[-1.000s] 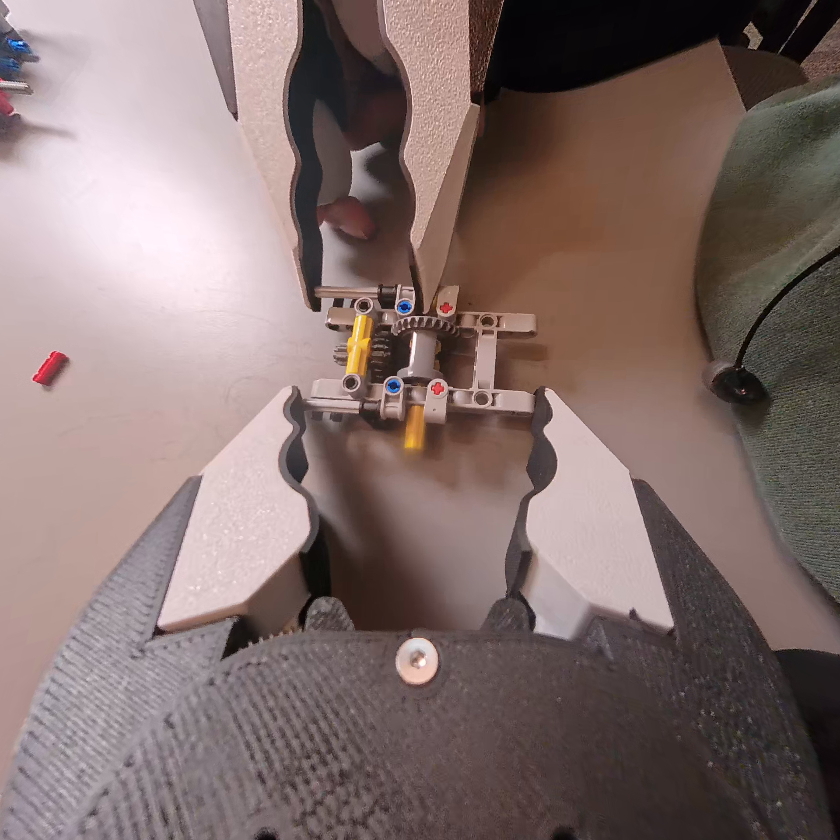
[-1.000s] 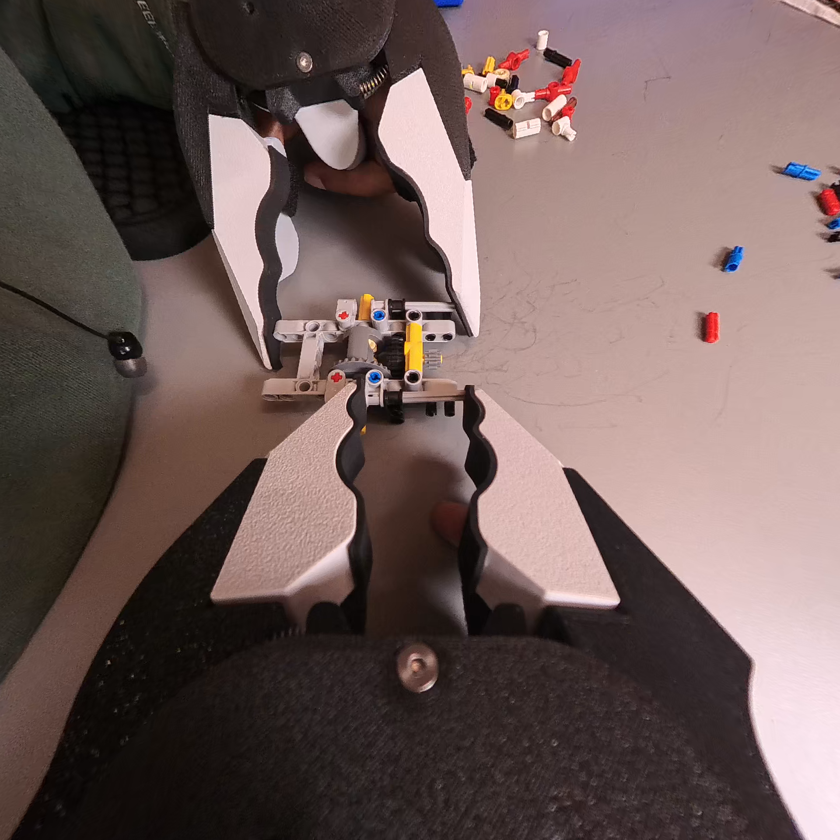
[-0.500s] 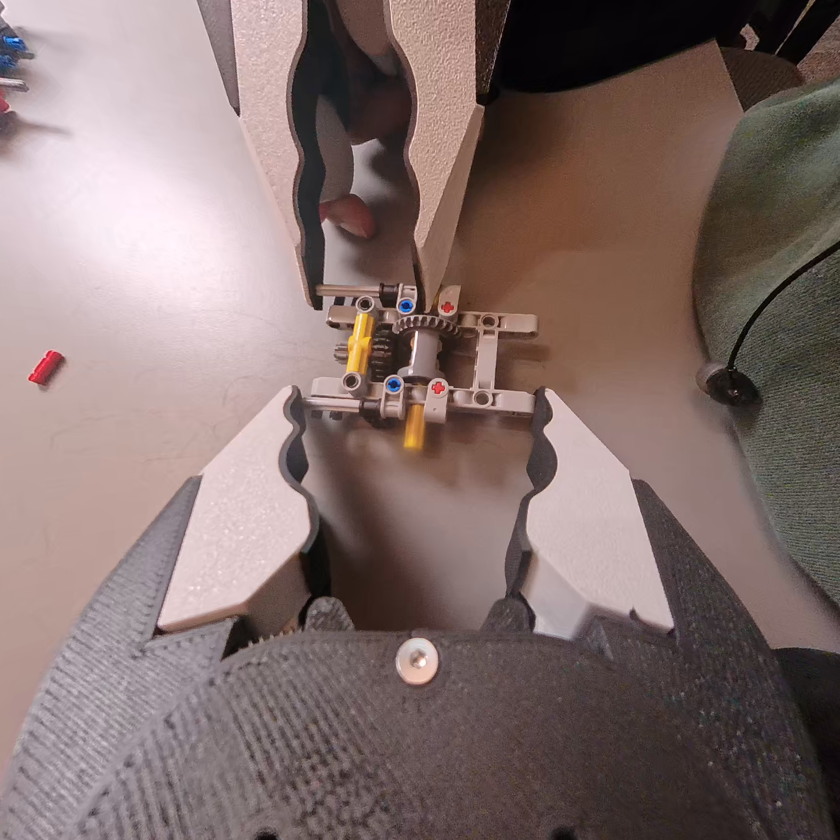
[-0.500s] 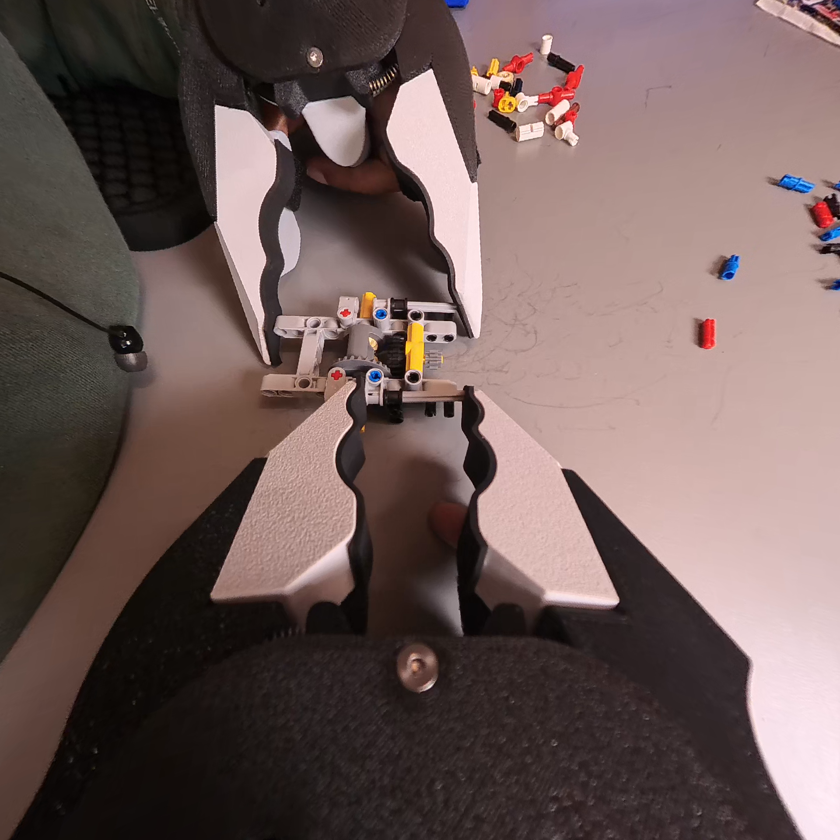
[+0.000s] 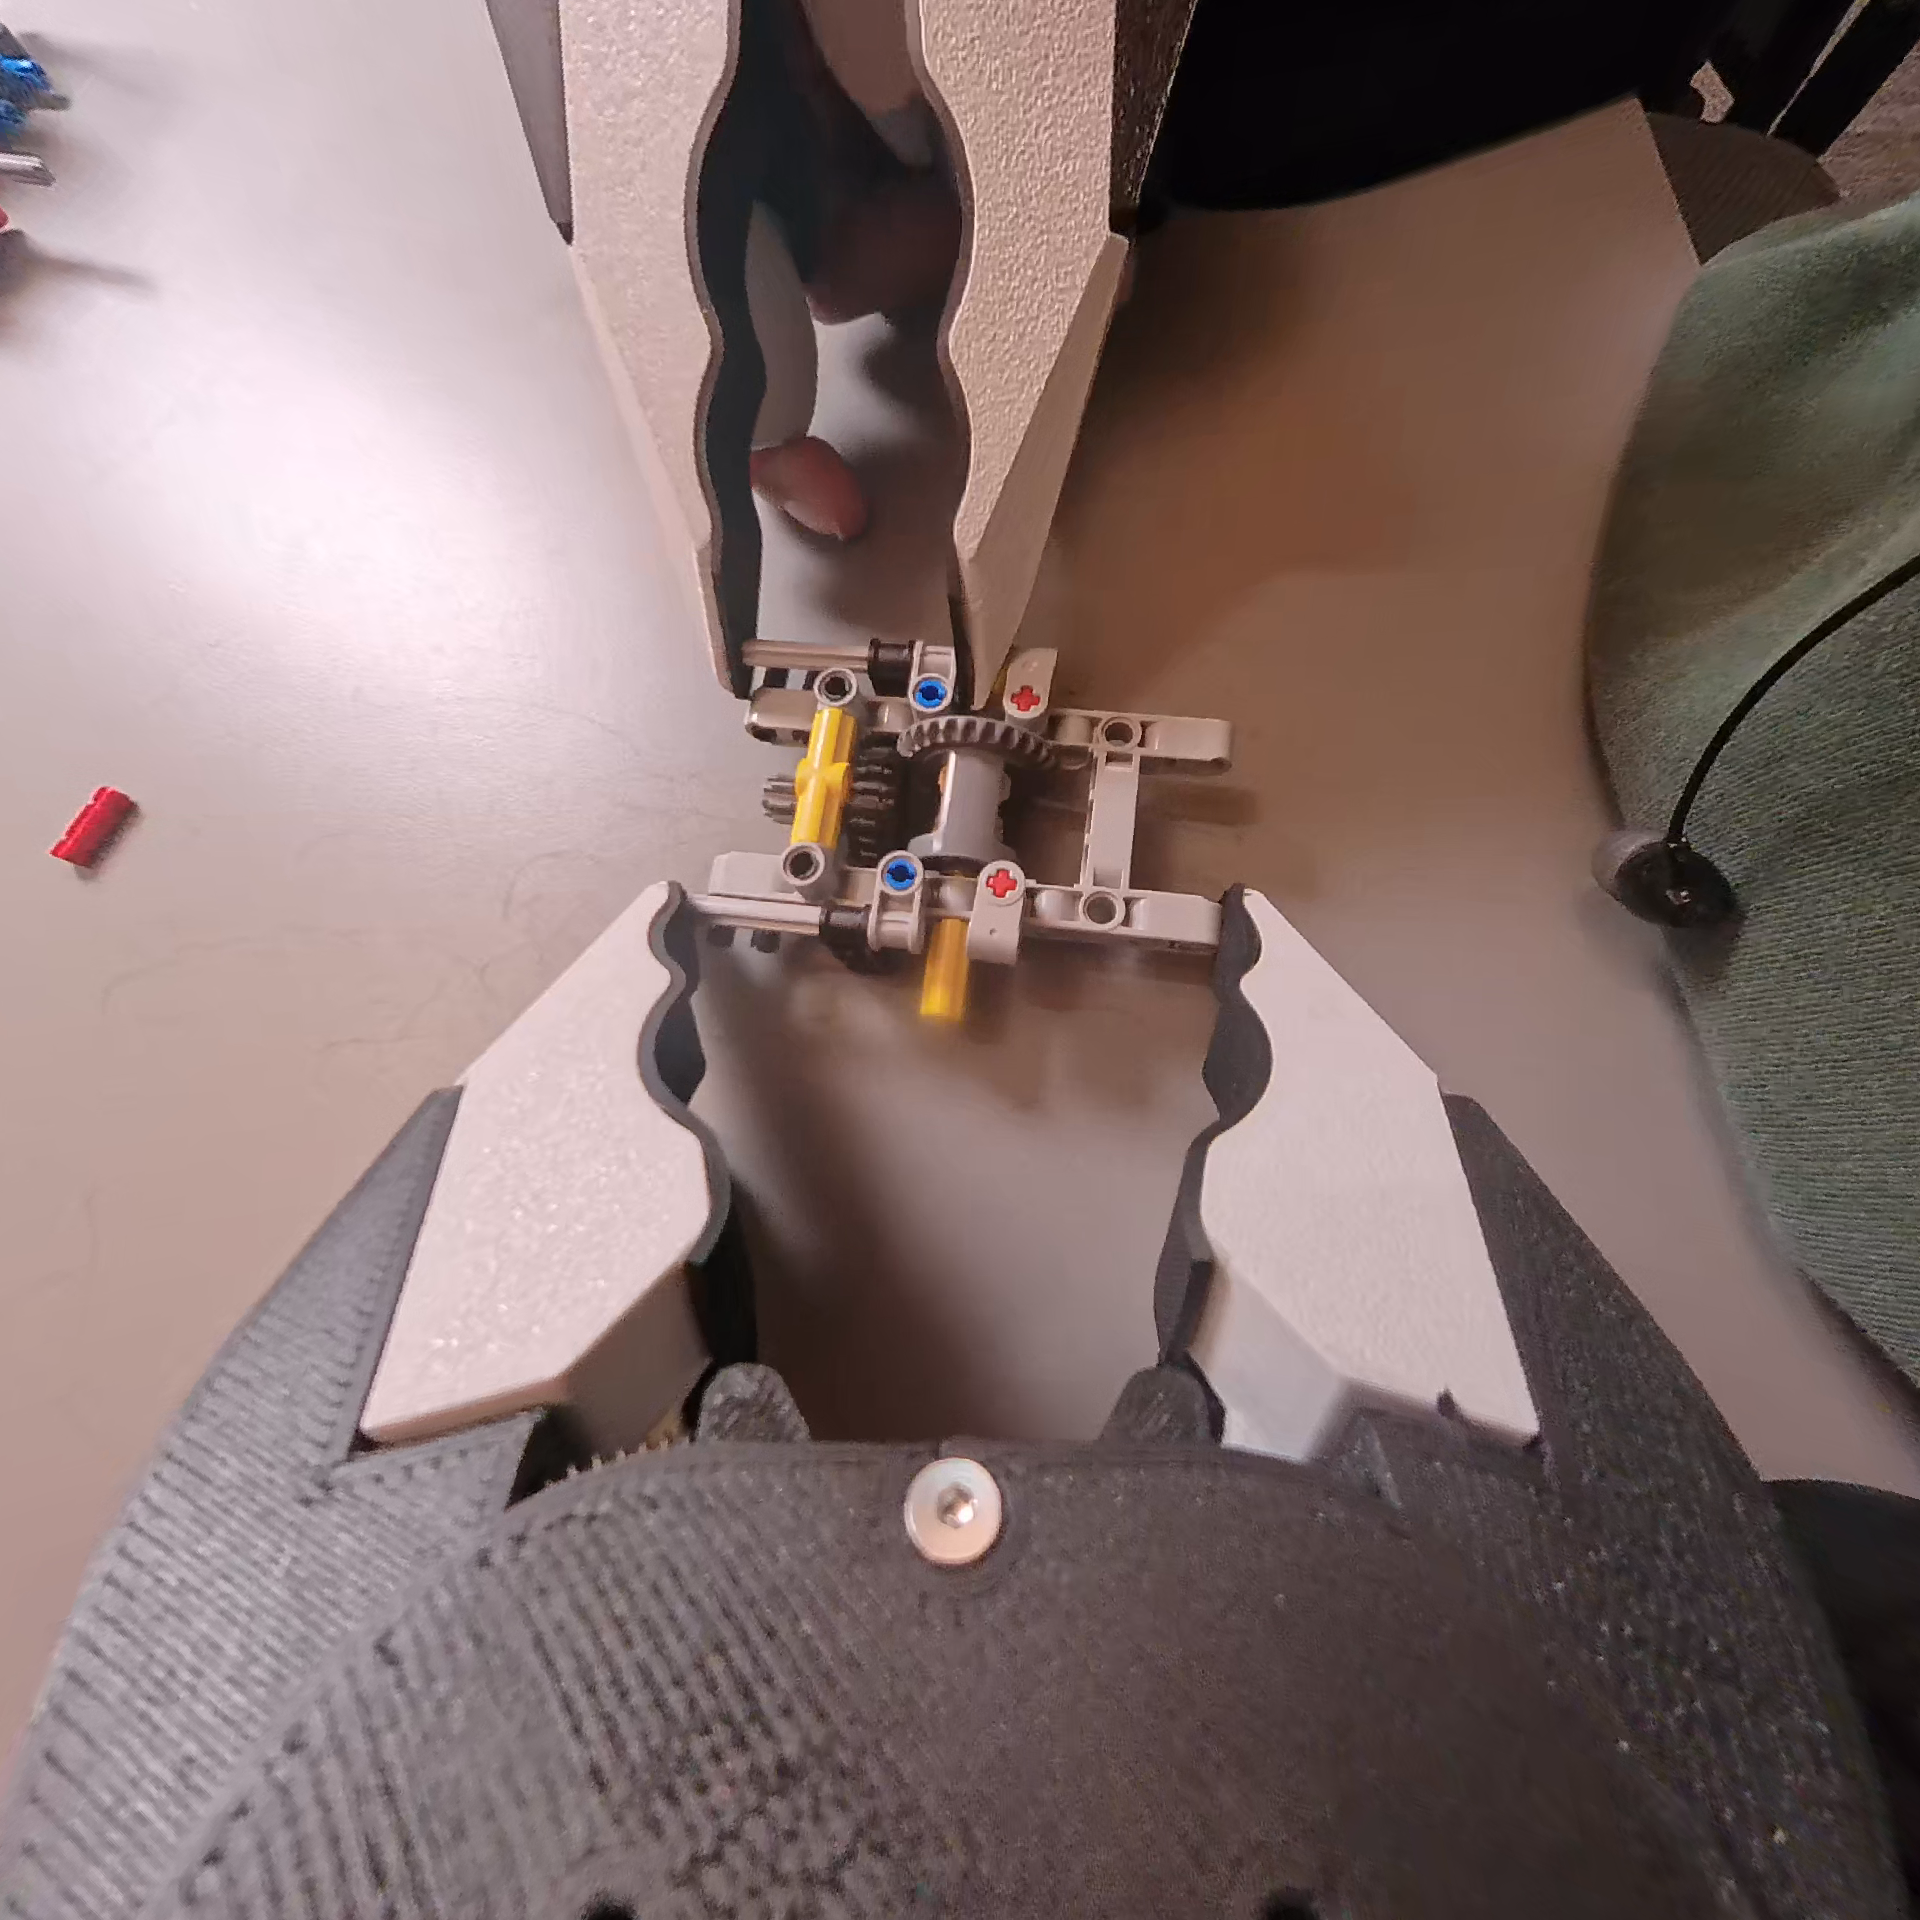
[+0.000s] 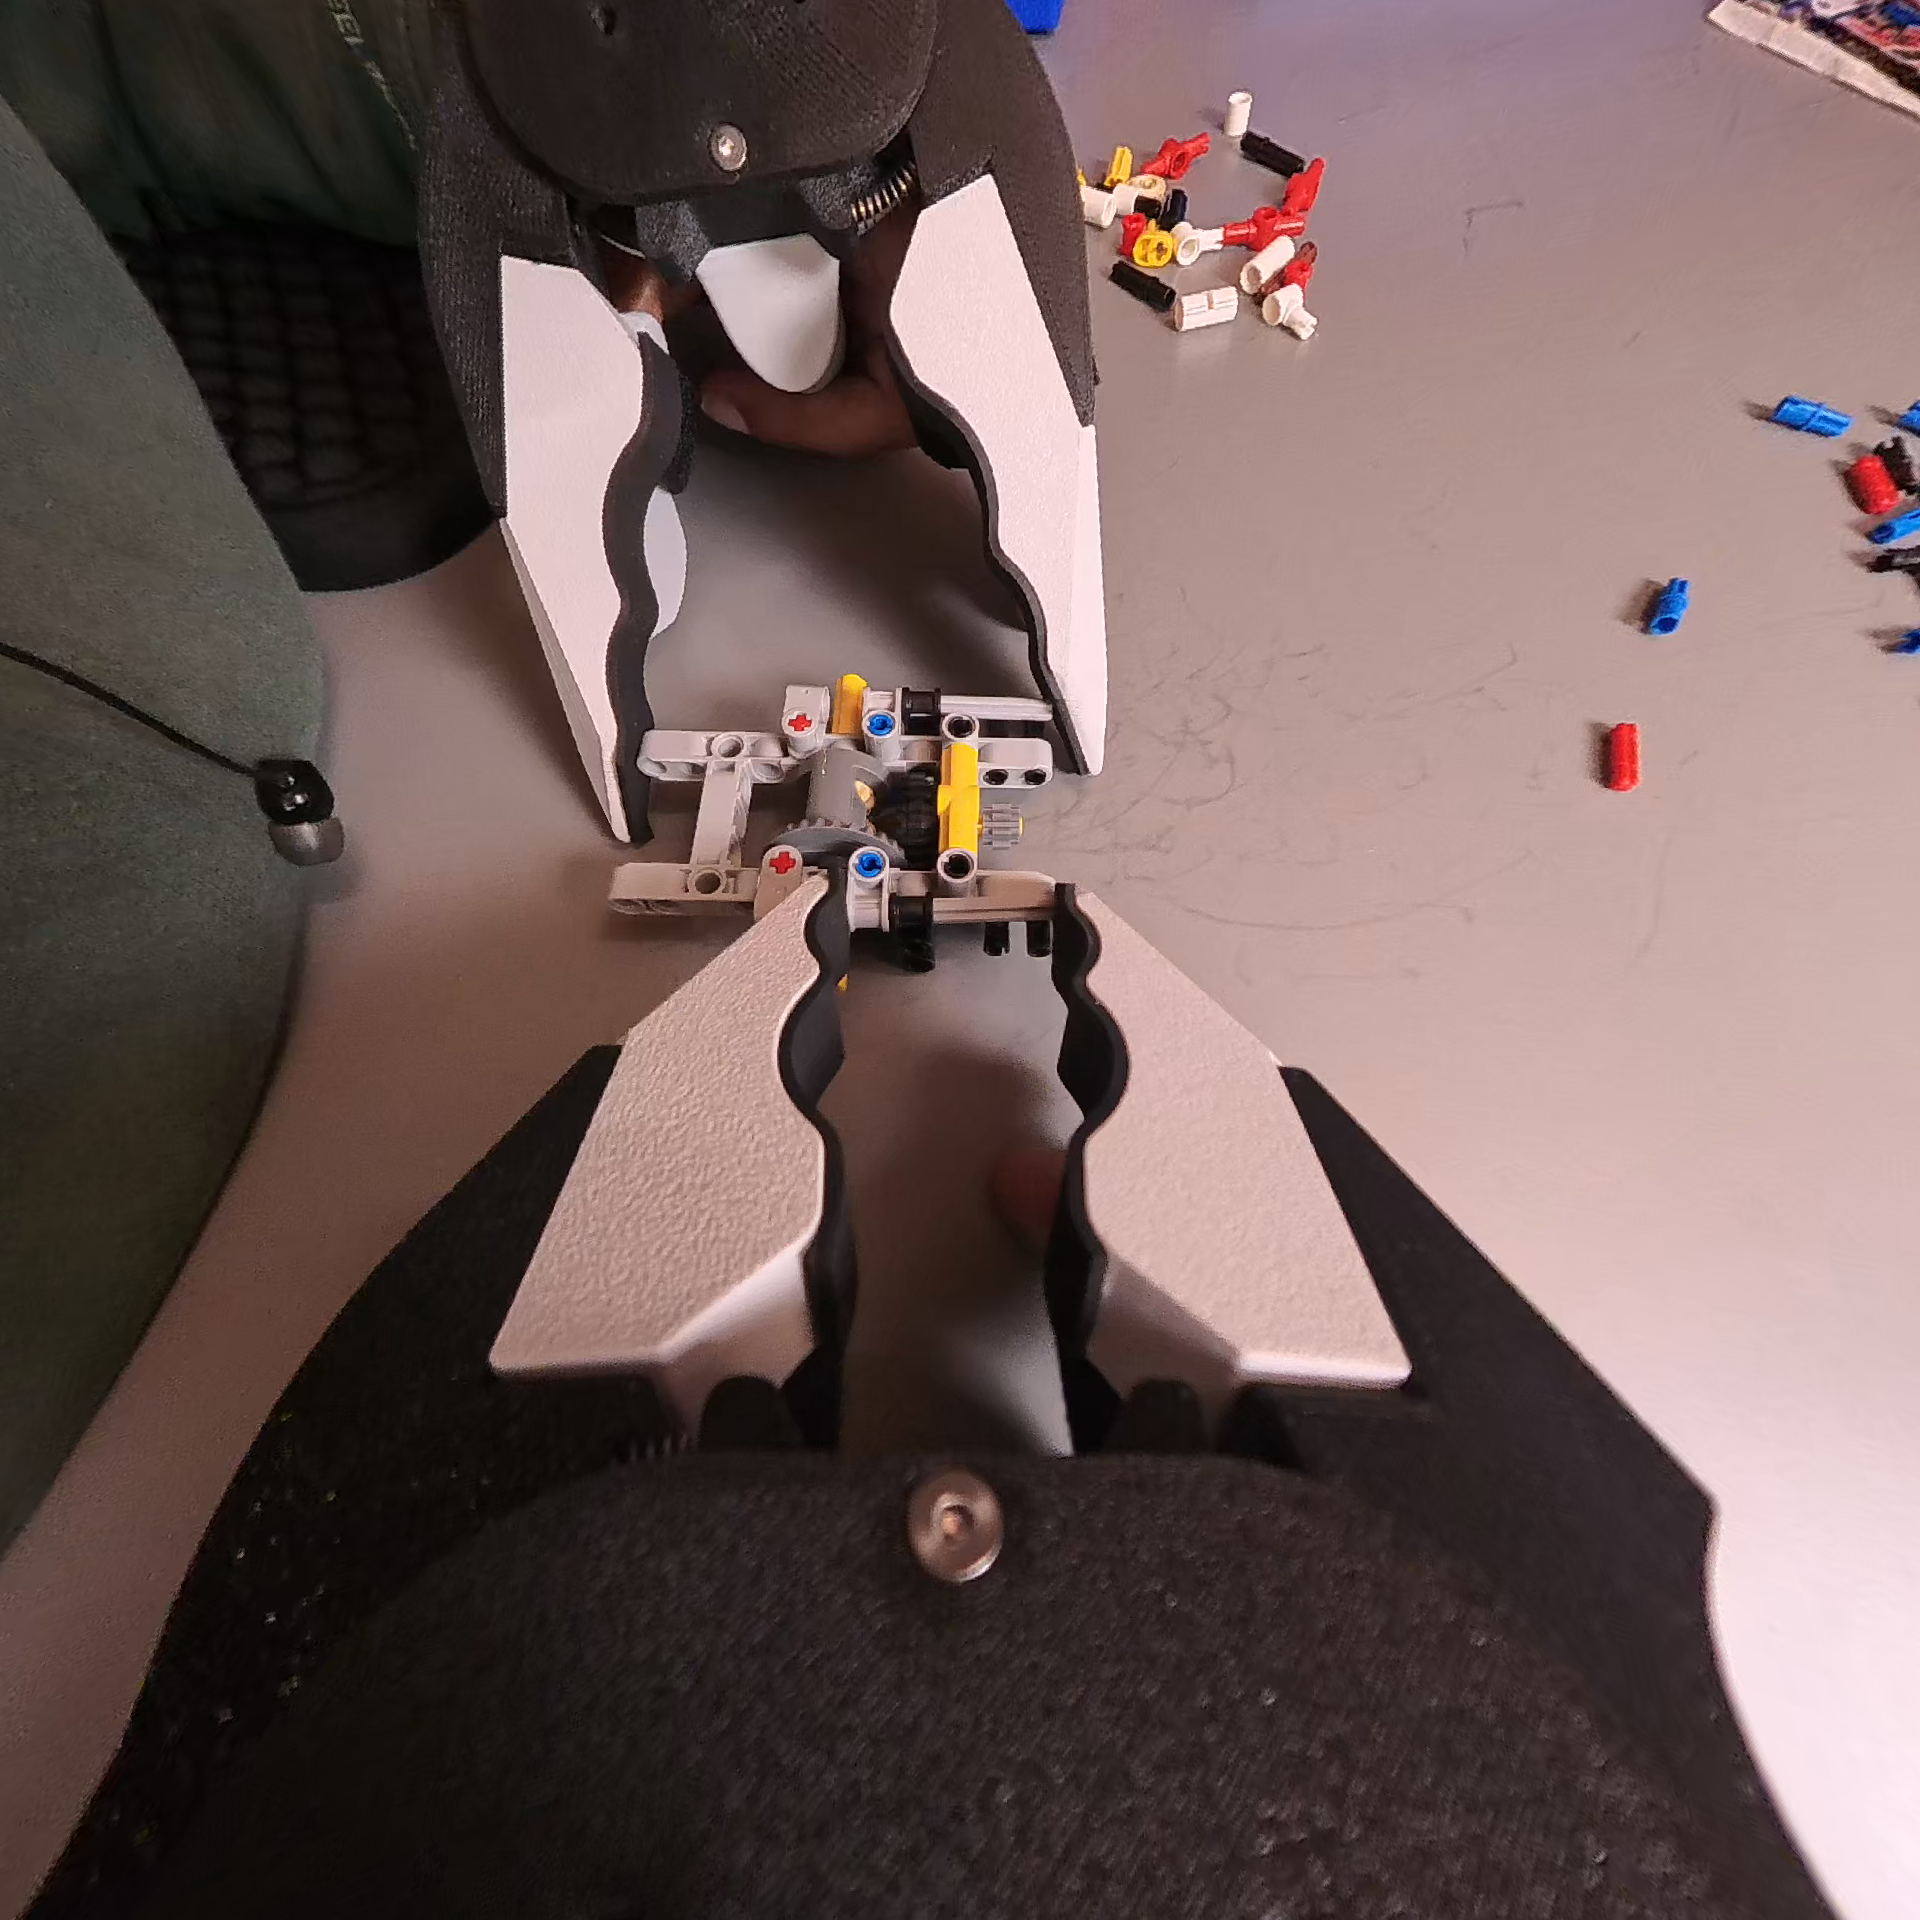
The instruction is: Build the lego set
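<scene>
A: Two grippers flank the lego assembly (image 5: 971, 821) on the table (image 5: 312, 520). Left gripper (image 5: 951, 920) spans its near beam, jaws wide. Right gripper (image 6: 940, 909) pinches its far side, jaws narrow.

B: Uneven squeezing could probably pop the yellow axle (image 5: 943, 971) loose

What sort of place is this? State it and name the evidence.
Probably an office or lab desk used for hobby-style assembly: a smooth grey tabletop, a half-built grey toy gear frame, scattered small red, blue, black and white plastic connector pins, and a green upholstered chair alongside.
</scene>
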Tool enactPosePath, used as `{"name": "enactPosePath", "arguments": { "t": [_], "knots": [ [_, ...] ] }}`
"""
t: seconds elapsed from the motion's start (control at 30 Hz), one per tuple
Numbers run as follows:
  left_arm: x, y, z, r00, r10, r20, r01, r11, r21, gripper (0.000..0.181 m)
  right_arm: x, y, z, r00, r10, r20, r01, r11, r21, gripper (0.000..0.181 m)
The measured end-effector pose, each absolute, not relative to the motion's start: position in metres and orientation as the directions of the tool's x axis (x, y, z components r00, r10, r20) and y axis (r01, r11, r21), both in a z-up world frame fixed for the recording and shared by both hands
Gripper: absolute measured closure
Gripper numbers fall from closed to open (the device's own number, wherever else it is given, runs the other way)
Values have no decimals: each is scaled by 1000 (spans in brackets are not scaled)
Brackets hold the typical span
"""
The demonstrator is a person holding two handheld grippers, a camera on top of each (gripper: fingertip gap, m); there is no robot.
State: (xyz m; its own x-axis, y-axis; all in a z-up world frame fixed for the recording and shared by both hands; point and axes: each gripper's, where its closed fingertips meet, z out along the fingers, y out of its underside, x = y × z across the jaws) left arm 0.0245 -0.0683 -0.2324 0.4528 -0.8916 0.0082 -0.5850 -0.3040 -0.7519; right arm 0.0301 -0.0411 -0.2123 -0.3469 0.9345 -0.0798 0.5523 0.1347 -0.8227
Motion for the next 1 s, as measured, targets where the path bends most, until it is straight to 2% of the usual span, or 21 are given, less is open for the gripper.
{"name": "enactPosePath", "arguments": {
  "t": [0.13,0.23,0.27,1.0],
  "knots": [
    [25,-69,-232,452,-892,1,-586,-298,-754,82,30,-41,-208,-350,933,-87,531,121,-839,142],
    [25,-69,-232,453,-892,2,-586,-299,-753,82,37,-40,-203,-369,922,-117,512,96,-854,123],
    [25,-69,-232,453,-892,2,-586,-300,-753,82,39,-38,-203,-367,921,-134,517,82,-852,123],
    [22,-63,-231,498,-866,52,-546,-360,-756,82,47,-35,-206,-376,923,-83,521,136,-842,129]
  ]
}}
